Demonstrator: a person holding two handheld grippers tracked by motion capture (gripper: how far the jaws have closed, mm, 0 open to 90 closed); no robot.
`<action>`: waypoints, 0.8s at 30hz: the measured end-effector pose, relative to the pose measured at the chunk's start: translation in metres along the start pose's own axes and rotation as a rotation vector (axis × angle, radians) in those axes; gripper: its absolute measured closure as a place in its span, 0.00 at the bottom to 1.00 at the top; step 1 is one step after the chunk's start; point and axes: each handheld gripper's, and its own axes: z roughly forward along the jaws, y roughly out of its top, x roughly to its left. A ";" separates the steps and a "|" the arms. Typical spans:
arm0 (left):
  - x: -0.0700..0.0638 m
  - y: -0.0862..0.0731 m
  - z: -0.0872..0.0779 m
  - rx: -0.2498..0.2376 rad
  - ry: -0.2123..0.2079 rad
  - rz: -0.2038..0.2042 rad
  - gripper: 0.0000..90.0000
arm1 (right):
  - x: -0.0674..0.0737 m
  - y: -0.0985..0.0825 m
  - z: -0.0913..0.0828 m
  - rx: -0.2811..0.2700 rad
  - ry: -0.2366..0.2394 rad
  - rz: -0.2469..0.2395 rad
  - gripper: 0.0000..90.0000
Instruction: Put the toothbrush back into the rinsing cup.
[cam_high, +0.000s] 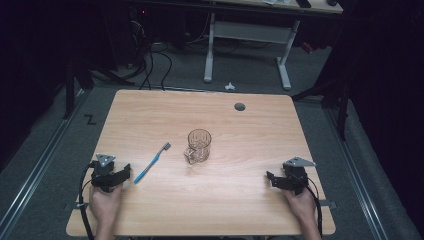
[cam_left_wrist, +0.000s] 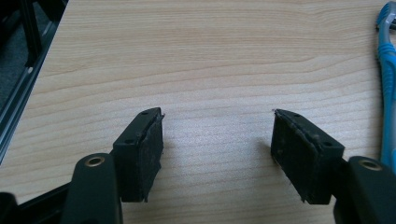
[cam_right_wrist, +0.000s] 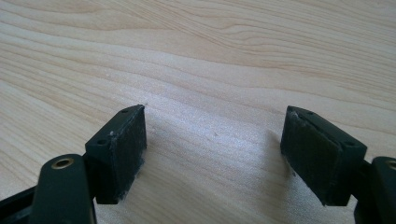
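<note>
Meanwhile, we hold left tongs (cam_high: 126, 173) and right tongs (cam_high: 270, 180) apart, empty, on the pale wooden desk (cam_high: 240, 210); the blue plastic toothbrush (cam_left_wrist: 387, 88) runs off-frame in the left gripper view.

No readable text, labels, brands or nos. anywhere (just a black Z-like mark on the floor (cam_high: 90, 119)).

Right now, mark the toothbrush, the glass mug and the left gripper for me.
toothbrush (cam_high: 151, 163): high view, middle of the blue handle.
glass mug (cam_high: 199, 142): high view, on its clear wall.
left gripper (cam_left_wrist: 217, 140): left gripper view, midway between its two open black fingers.
</note>
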 end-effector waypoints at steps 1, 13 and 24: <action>0.000 0.000 0.000 0.000 0.000 0.000 0.38 | 0.000 0.000 0.000 0.000 0.000 0.000 0.25; 0.000 0.000 0.000 0.001 -0.010 0.004 0.37 | 0.000 0.000 0.000 0.000 0.000 0.000 0.25; 0.000 0.001 0.001 0.003 -0.015 0.010 0.35 | 0.000 0.000 0.000 0.000 0.000 0.000 0.25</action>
